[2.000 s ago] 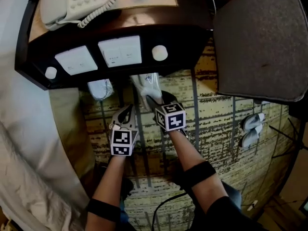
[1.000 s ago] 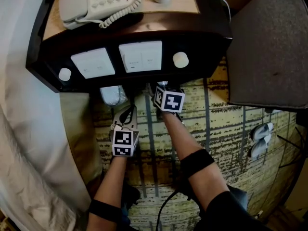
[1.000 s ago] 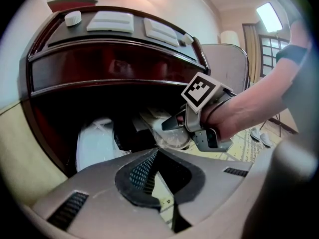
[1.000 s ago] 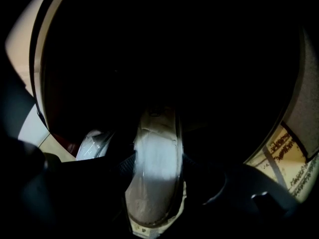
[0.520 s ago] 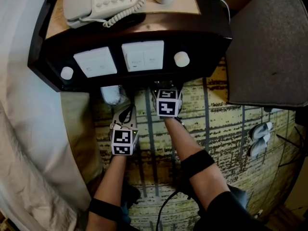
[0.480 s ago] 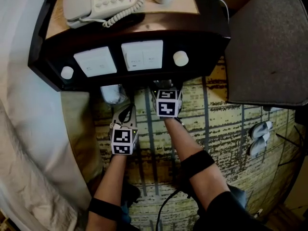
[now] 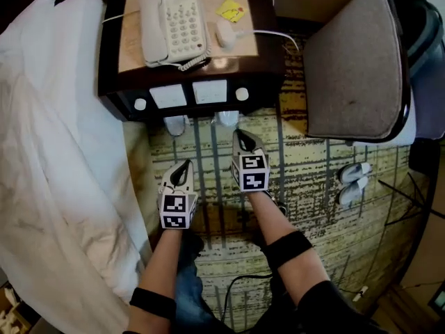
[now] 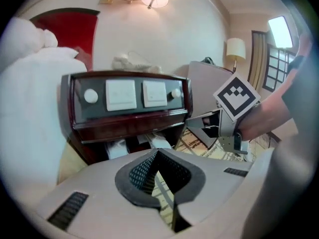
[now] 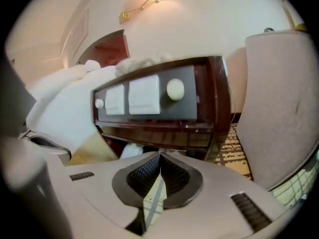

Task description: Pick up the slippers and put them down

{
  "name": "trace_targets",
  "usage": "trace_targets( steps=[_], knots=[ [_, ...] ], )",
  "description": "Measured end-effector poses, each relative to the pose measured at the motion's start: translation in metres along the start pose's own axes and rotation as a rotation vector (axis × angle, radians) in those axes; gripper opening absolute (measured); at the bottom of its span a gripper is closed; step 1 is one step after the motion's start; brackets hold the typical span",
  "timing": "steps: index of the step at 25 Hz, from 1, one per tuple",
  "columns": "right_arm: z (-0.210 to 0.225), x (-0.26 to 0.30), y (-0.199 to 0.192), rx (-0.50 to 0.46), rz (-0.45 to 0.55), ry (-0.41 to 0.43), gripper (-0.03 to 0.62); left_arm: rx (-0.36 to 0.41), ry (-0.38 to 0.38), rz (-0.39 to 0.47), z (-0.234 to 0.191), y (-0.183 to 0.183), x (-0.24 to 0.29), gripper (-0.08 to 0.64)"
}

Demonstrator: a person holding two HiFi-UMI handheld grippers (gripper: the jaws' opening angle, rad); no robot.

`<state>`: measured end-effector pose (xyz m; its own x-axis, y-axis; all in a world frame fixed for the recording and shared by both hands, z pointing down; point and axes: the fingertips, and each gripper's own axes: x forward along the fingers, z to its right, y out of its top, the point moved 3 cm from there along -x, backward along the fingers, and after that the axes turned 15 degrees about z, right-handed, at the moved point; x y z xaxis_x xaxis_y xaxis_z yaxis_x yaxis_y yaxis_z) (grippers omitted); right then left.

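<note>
Two white slippers (image 7: 175,124) (image 7: 227,119) lie side by side on the carpet, toes tucked under the dark nightstand (image 7: 192,92). My left gripper (image 7: 184,165) hangs above the carpet a little in front of the left slipper, shut and empty. My right gripper (image 7: 240,136) sits just in front of the right slipper; its jaws have just closed with nothing between them. In the left gripper view the shut jaws (image 8: 157,152) point at both slippers (image 8: 116,149) (image 8: 158,141). Beyond the shut jaws (image 9: 160,155) in the right gripper view, one slipper (image 9: 130,151) shows under the nightstand.
A white bed (image 7: 55,138) fills the left side. A grey padded chair (image 7: 354,61) stands at the right. A second pair of slippers (image 7: 351,182) lies on the patterned carpet (image 7: 313,165) near the chair. A telephone (image 7: 173,24) rests on the nightstand.
Both grippers have risen and drawn back from the nightstand. The right gripper came out from under its edge and shut, leaving the slipper on the floor. The head view has pulled up.
</note>
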<state>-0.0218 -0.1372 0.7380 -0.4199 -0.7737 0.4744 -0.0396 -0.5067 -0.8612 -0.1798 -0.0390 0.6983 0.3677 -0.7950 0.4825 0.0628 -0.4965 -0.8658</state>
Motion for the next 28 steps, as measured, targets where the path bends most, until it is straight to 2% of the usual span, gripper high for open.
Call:
trace_targets(
  steps=[4,8,12,15,19,23,28],
  knots=[
    [0.000,-0.064,0.069,0.011,-0.009,0.015,0.000,0.000,0.017,0.013,0.003,0.079,-0.049,0.000],
    [-0.009,-0.149,0.158,0.013,-0.008,0.045,0.000,0.025,0.030,0.017,0.020,0.171,-0.121,0.000],
    [-0.021,-0.215,0.262,0.001,0.064,0.113,0.000,0.054,0.064,0.091,0.031,0.263,-0.179,0.000],
    [-0.030,-0.262,0.319,0.004,0.107,0.141,0.000,0.048,0.061,0.106,0.047,0.316,-0.223,0.000],
    [-0.037,-0.298,0.373,-0.037,0.150,0.171,0.000,0.062,0.083,0.155,0.047,0.364,-0.261,0.000],
    [-0.041,-0.337,0.401,-0.046,0.168,0.173,0.000,0.085,0.114,0.201,0.043,0.387,-0.298,0.000],
    [-0.041,-0.369,0.425,-0.060,0.189,0.170,0.000,0.070,0.113,0.252,0.046,0.416,-0.320,0.000]
  ],
)
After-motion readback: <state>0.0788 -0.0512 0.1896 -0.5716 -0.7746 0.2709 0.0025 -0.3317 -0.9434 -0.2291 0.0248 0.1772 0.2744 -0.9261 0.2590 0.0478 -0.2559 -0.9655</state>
